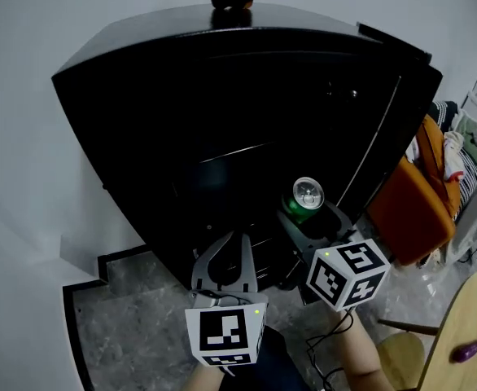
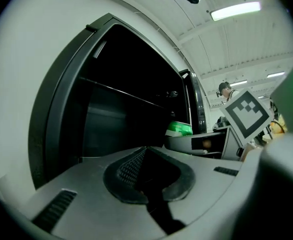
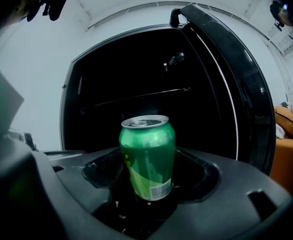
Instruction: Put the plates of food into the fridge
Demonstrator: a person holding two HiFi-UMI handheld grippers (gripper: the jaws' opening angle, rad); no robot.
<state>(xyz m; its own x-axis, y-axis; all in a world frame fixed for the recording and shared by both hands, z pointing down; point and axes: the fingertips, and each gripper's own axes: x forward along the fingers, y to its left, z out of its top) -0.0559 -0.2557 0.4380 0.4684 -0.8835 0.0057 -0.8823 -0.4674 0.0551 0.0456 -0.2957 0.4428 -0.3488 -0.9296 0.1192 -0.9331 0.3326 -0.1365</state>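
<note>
Right gripper view: fingers (image 3: 99,170) clasp green can (image 3: 147,156); left fingers (image 2: 124,171) together.

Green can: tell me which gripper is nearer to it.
Right. The right gripper is shut on the green can, holding it upright. The left gripper, shut and empty, sits to the can's left, apart from it.

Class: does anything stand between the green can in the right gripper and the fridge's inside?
Nothing visible does. The can in the right gripper faces the fridge, whose door is swung open.
</note>
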